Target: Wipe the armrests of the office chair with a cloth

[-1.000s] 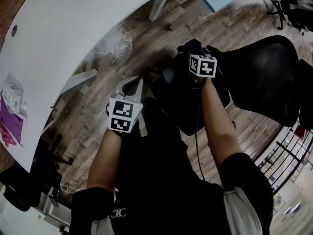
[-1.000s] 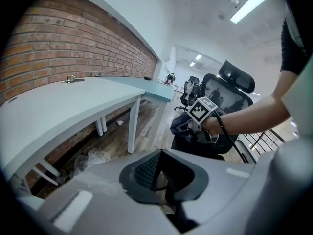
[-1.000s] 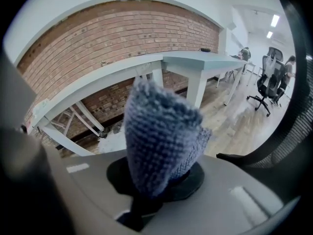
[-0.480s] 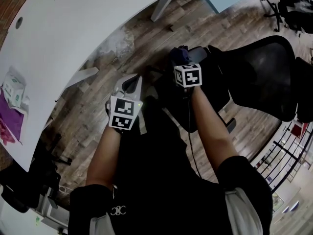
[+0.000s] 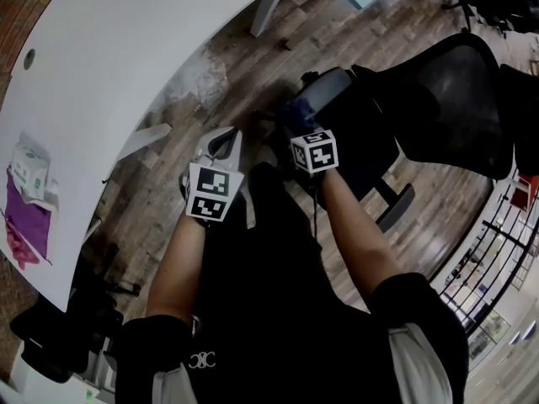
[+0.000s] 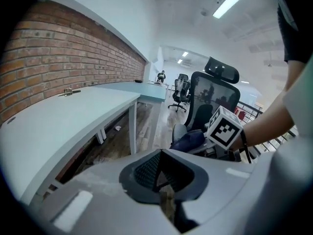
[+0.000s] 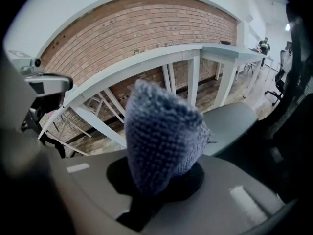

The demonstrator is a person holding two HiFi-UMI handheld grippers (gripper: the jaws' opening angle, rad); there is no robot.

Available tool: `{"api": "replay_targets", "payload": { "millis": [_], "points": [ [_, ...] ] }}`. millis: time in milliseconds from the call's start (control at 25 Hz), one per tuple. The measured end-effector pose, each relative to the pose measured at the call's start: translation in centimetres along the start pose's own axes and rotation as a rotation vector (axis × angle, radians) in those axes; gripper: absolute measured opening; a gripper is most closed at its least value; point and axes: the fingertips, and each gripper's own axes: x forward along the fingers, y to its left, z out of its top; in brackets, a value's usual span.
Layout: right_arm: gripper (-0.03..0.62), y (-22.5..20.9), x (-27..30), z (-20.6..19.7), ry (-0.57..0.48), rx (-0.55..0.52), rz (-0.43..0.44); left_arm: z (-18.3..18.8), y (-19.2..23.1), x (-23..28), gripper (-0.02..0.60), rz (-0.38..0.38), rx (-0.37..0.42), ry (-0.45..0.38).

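cloth [image 7: 161,136] is hiding tips of right gripper [image 7: 159,177] clamping it | left gripper [image 6: 159,180] is hanging closed, empty | cloth is sliding nearer along armrest [image 7: 230,124] than earlier

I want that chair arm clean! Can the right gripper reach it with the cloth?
Probably yes: the right gripper holds the cloth right beside the grey armrest, with nothing between them.

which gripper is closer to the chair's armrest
Right. The right gripper, shut on the cloth, is at the near end of the armrest; the left gripper, shut and empty, is off to the armrest's left.
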Motion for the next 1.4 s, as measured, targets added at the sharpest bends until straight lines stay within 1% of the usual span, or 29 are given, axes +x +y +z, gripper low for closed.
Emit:
{"api": "replay_targets", "payload": {
  "millis": [120, 240, 360, 520, 680, 800, 1040, 1120, 1240, 1400],
  "points": [
    [0.057, -0.6, -0.8, -2.9, 0.024, 0.046, -0.038, 0.1, -0.6, 0.1, 0.006, -0.019, 0.028, 0.006],
    [0.057, -2.5, -1.6, -5.5, 0.042, 0.089, -0.087, 0.3, -1.2, 0.2, 0.006, -0.032, 0.041, 0.001],
    [0.057, -4.4, -2.1, -6.3, 0.035, 0.133, -0.114, 0.1, -1.7, 0.4, 0.006, -0.042, 0.055, 0.009],
    [0.057, -6.3, -2.5, -5.4, 0.011, 0.127, -0.147, -0.6, -2.5, 0.9, 0.006, -0.058, 0.047, 0.029],
    [0.057, -8.4, -2.1, -4.1, -0.005, 0.137, -0.168, 0.0, -3.2, 1.5, 0.006, -0.058, 0.062, 0.035],
    [0.057, -9.8, -2.0, -3.8, -0.011, 0.143, -0.172, 0.2, -3.6, 1.9, 0.006, -0.055, 0.060, 0.039],
    [0.057, -12.5, -1.4, -3.3, -0.034, 0.097, -0.162, 0.2, -3.6, 3.1, 0.006, -0.024, 0.058, 0.076],
    [0.057, -14.5, -1.5, -2.9, -0.047, 0.118, -0.184, 0.6, -3.8, 3.7, 0.006, -0.017, 0.057, 0.082],
    [0.057, -17.8, -1.7, -1.8, -0.067, 0.184, -0.208, 1.0, -4.0, 4.7, 0.006, -0.012, 0.059, 0.095],
    [0.057, -21.6, -1.8, -0.5, -0.088, 0.208, -0.226, 2.0, -4.3, 6.3, 0.006, -0.007, 0.067, 0.101]
  ]
}}
